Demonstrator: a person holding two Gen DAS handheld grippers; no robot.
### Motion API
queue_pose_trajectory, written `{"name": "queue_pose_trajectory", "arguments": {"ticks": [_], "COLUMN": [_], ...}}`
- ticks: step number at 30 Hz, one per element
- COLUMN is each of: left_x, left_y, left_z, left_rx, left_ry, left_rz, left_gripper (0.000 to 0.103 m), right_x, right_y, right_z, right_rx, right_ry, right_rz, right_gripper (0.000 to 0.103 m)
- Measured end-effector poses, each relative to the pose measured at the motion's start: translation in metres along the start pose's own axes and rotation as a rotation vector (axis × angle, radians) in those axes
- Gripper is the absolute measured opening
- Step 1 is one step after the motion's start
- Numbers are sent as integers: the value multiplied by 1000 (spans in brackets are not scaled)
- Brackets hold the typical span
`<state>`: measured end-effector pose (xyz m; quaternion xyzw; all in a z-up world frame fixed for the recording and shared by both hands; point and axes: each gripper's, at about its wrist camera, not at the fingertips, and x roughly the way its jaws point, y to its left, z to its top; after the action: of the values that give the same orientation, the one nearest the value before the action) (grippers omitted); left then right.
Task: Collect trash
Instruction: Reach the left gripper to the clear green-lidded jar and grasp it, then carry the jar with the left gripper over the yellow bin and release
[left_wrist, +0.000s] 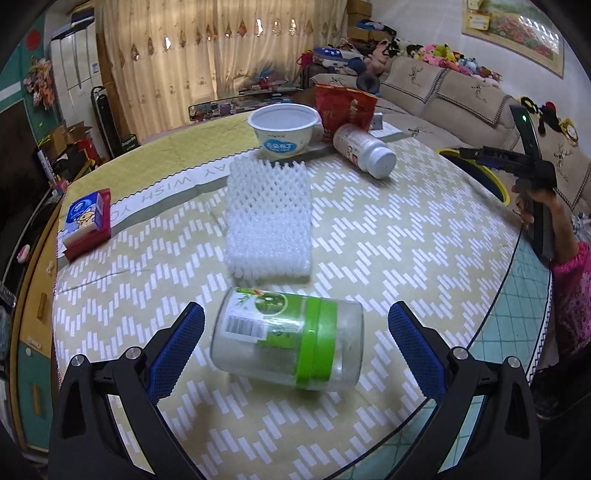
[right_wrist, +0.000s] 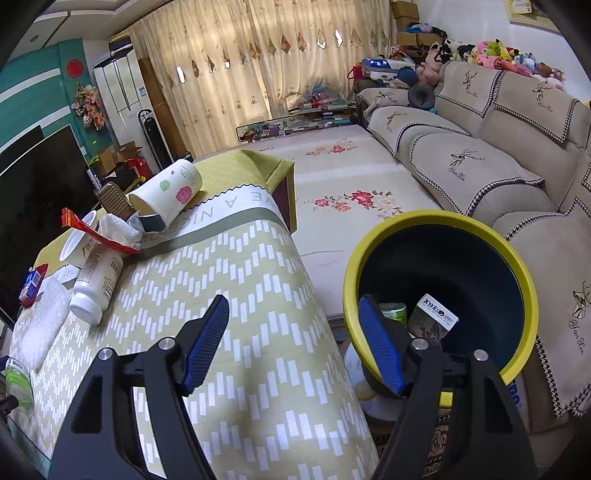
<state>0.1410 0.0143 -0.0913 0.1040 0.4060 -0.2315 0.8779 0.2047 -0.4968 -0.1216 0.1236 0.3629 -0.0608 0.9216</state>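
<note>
A clear plastic jar with a green band (left_wrist: 291, 343) lies on its side on the table. My left gripper (left_wrist: 295, 347) is open, its blue fingers on either side of the jar, not touching it. Behind the jar lie a white foam net pad (left_wrist: 269, 225), a white bowl (left_wrist: 284, 129), a white bottle (left_wrist: 364, 149) and a red bag (left_wrist: 345, 105). My right gripper (right_wrist: 293, 339) is open and empty, at the table's edge beside the yellow-rimmed bin (right_wrist: 439, 291). The bin holds a small carton (right_wrist: 432, 321) and a green can (right_wrist: 393, 312). The right gripper also shows in the left wrist view (left_wrist: 476, 155).
A red and blue box (left_wrist: 88, 221) sits at the table's left edge. In the right wrist view a paper cup (right_wrist: 168, 192), a red wrapper (right_wrist: 96, 232), a crumpled tissue (right_wrist: 118, 227) and the white bottle (right_wrist: 98, 280) lie on the table. A sofa (right_wrist: 480, 158) stands behind the bin.
</note>
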Motion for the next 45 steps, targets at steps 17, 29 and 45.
{"name": "queue_pose_trajectory", "arguments": {"ticks": [17,29,45], "left_x": [-11,38,176], "left_y": [-47,-130,-305], "left_z": [14,104,241], "left_rx": [68,171,247], "left_ry": [-21,-66,29], "left_rz": [-19,-209,-449], "left_gripper": [74,74,74], "right_x": [-17,-69,-92], "right_y": [-2,-59,-161], "right_z": [2,2,-18], "right_rx": [2,50,202], "right_ry": [-51,-121,-114], "right_rz": [22,-50,-184], "right_gripper": [69,69,69]}}
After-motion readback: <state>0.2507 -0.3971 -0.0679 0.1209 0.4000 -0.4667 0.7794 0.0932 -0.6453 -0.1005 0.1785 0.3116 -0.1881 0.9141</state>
